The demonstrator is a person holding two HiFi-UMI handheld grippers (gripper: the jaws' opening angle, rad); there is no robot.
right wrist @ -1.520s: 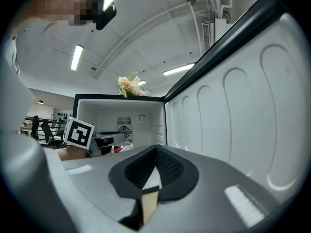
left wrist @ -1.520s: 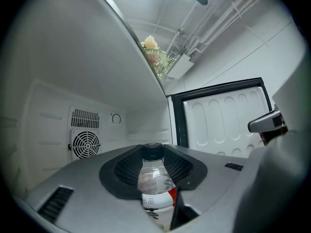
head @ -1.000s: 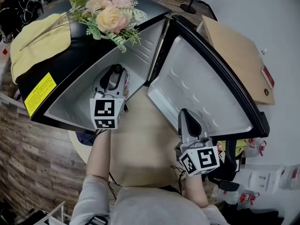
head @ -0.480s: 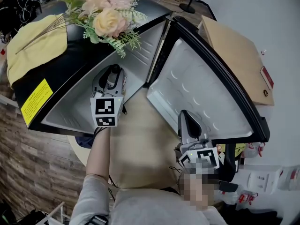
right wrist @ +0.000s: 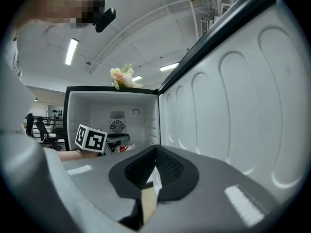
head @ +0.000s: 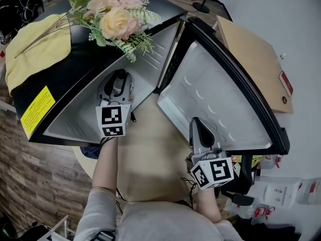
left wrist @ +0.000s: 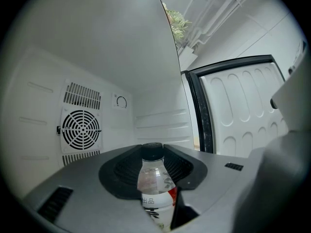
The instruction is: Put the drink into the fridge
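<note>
The left claw (head: 118,82), clamped wide on the upright clear plastic drink bottle with black cap (left wrist: 155,186), holds it inside the white-walled black fridge (left wrist: 158,125), far fan wall (left wrist: 81,128) straight ahead, while the right claw (right wrist: 151,176) sits closed on nothing near the open white door (right wrist: 233,106).

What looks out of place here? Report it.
Nothing is spilled or damaged. The left gripper holds the bottle upright inside the fridge. Only the flowers look odd: they lie on the fridge's top and hang past its front edge.

Black-capped drink (left wrist: 154,186), label white and seemingly red; fridge (head: 155,69) white inside, black-framed; yellow cloth (head: 35,49).
</note>
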